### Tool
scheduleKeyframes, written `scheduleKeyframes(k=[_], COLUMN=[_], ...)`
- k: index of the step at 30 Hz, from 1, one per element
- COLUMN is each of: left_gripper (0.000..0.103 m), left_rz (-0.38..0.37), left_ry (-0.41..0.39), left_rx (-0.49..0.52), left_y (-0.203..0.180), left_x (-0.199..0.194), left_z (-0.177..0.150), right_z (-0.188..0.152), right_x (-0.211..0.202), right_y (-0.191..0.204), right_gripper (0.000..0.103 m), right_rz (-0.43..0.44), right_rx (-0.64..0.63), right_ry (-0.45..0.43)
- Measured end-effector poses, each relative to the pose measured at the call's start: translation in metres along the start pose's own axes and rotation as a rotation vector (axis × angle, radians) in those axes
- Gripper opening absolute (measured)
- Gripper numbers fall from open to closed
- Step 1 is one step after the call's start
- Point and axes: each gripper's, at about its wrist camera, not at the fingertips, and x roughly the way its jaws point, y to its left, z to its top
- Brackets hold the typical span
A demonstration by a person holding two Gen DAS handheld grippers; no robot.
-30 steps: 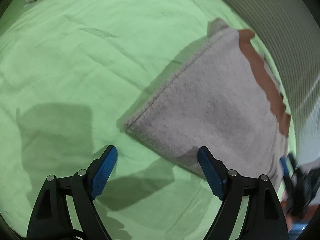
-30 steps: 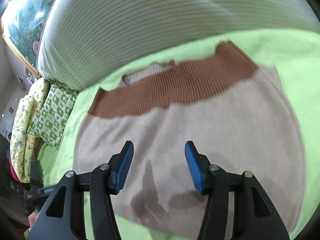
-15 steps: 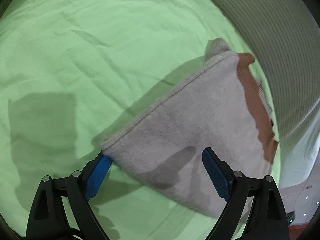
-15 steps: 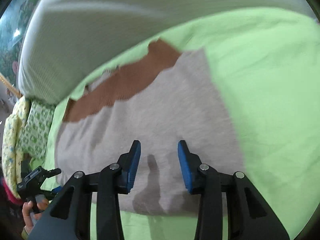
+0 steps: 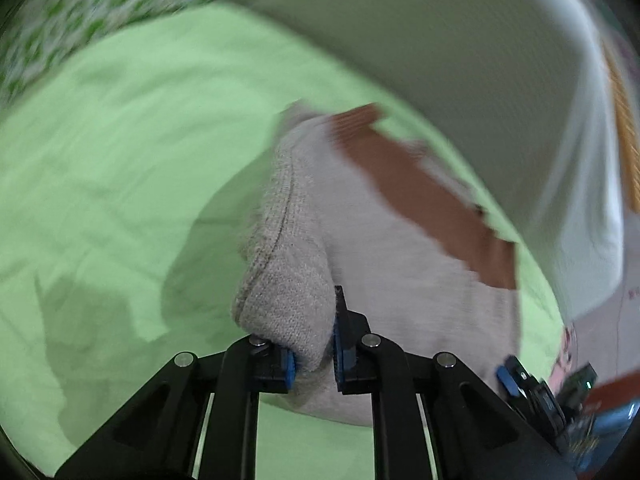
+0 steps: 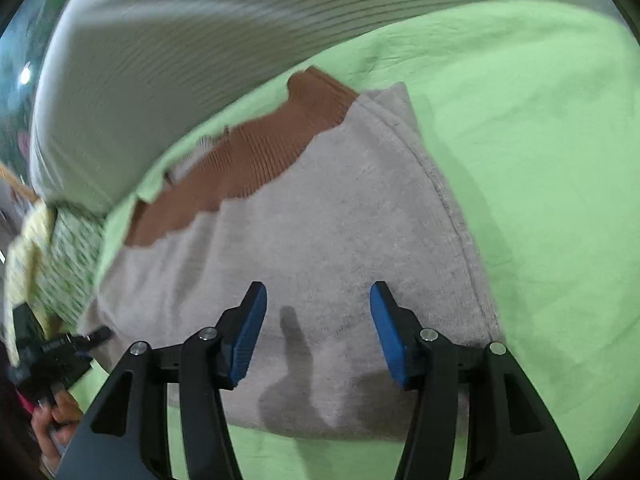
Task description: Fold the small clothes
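Left wrist view motion-blurred; patterned fabric (image 5: 80,20) upper left unreadable. Left gripper (image 5: 314,360) closing, clenched on corner of beige sweater (image 6: 320,240), frame centre on green sheet (image 6: 540,160); half second ago corner lay unpinched. Right gripper (image 6: 318,332) opening, nothing grasped, above sweater.

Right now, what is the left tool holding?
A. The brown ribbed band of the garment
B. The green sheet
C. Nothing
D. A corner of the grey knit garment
D: in the left wrist view the left tool has its blue pads pinched on a bunched corner of the grey knit garment, well away from the brown ribbed band.
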Motion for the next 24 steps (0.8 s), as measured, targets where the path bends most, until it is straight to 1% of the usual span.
scheduleKeyframes(k=[3,5,6,8,9,10,11,12,13,14,15,16,17,18,19,20,21,22,24], left_gripper=[0.012,0.012,0.011,0.011,0.011,0.013,0.015,0.026,0.032,0.031,0.03,0.031,0.031,0.032,0.042,0.049,0.06,0.062,0.062], left_rz=[-0.068,-0.134,-0.171,-0.259,-0.292,-0.325,-0.337,-0.347,-0.33,-0.297,-0.272,-0.253,-0.247,-0.251,-0.26,-0.264,-0.265,-0.262,-0.235], left_ry=[-0.026,-0.033,-0.031,-0.015,0.004,0.048,0.083,0.131,0.202,0.251,0.302,0.35,0.378,0.383,0.379,0.374,0.36,0.335,0.305], left_rx=[0.132,0.24,0.292,0.422,0.474,0.541,0.582,0.621,0.661,0.678,0.689,0.685,0.67,0.656,0.638,0.621,0.6,0.578,0.55], left_y=[-0.057,-0.105,-0.13,-0.184,-0.203,-0.227,-0.24,-0.251,-0.258,-0.26,-0.258,-0.252,-0.243,-0.236,-0.227,-0.22,-0.211,-0.202,-0.186], left_x=[-0.011,-0.017,-0.017,-0.013,-0.009,0.003,0.015,0.03,0.052,0.067,0.08,0.089,0.093,0.091,0.086,0.082,0.076,0.069,0.06], left_z=[0.0,-0.006,-0.011,-0.029,-0.04,-0.055,-0.069,-0.084,-0.101,-0.113,-0.123,-0.131,-0.134,-0.134,-0.132,-0.128,-0.122,-0.115,-0.104], right_z=[0.003,0.006,0.007,0.009,0.01,0.01,0.01,0.009,0.009,0.008,0.008,0.009,0.01,0.011,0.012,0.015,0.019,0.022,0.033], right_x=[-0.014,-0.022,-0.025,-0.03,-0.032,-0.033,-0.034,-0.033,-0.032,-0.029,-0.027,-0.026,-0.024,-0.023,-0.023,-0.022,-0.021,-0.021,-0.02], right_y=[-0.012,-0.024,-0.03,-0.052,-0.062,-0.071,-0.082,-0.09,-0.096,-0.102,-0.105,-0.105,-0.102,-0.098,-0.095,-0.089,-0.081,-0.076,-0.059], right_gripper=[0.055,0.055,0.055,0.055,0.056,0.056,0.056,0.057,0.057,0.057,0.057,0.059,0.061,0.062,0.063,0.063,0.063,0.063,0.063], right_rz=[0.096,0.152,0.181,0.268,0.288,0.307,0.329,0.359,0.387,0.419,0.43,0.435,0.431,0.423,0.416,0.404,0.39,0.377,0.332], right_rx=[0.084,0.14,0.17,0.275,0.315,0.35,0.386,0.417,0.444,0.477,0.489,0.486,0.468,0.444,0.424,0.394,0.357,0.33,0.235], right_ry=[-0.036,-0.052,-0.059,-0.072,-0.076,-0.081,-0.085,-0.082,-0.077,-0.068,-0.058,-0.046,-0.034,-0.025,-0.021,-0.014,-0.01,-0.011,-0.011])
